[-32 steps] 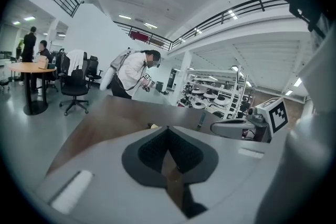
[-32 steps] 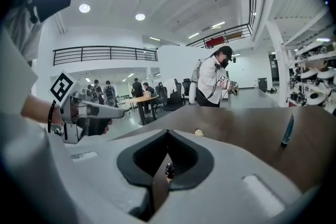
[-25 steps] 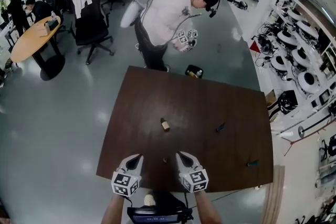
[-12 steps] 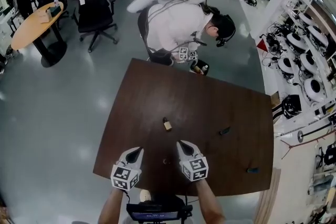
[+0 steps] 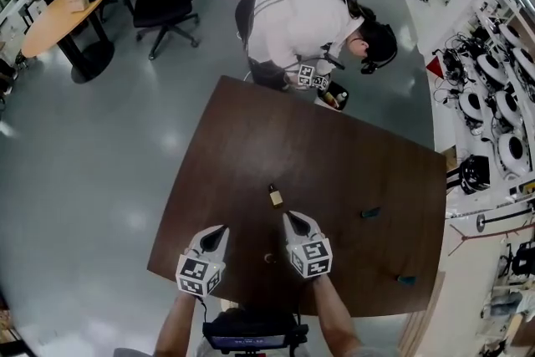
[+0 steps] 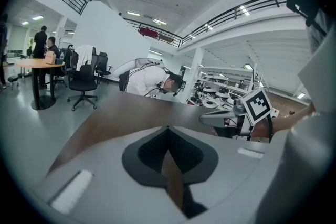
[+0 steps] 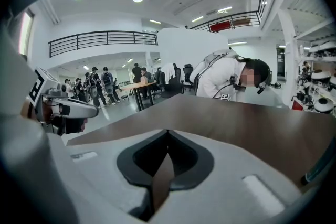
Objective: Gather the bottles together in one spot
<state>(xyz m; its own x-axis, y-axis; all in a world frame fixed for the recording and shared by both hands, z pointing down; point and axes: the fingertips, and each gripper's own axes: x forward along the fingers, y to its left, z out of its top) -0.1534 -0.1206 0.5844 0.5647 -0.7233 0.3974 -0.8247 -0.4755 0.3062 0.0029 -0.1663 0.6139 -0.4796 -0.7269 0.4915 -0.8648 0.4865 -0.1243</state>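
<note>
On the dark brown table (image 5: pixel 242 146) a small tan bottle with a dark cap (image 5: pixel 275 196) stands just beyond my grippers. A dark bottle (image 5: pixel 370 212) lies to the right, and a teal one (image 5: pixel 406 280) rests near the right front corner. A tiny dark object (image 5: pixel 269 257) sits between my two grippers. My left gripper (image 5: pixel 221 229) and right gripper (image 5: pixel 292 217) hover side by side over the near edge, both shut and empty. In the left gripper view the jaws (image 6: pixel 168 127) meet at their tips; the right gripper view shows the same (image 7: pixel 167 131).
A person in a white top (image 5: pixel 305 17) bends over the table's far edge with marker-cube grippers (image 5: pixel 313 78) above a black tray (image 5: pixel 335 96) that holds a bottle. Office chairs (image 5: pixel 167 0) and a round wooden table (image 5: pixel 54 21) stand far left; equipment racks (image 5: pixel 493 96) line the right.
The person at the far edge has bent lower over the black tray. My view has shifted slightly; my two grippers stay shut at the near edge.
</note>
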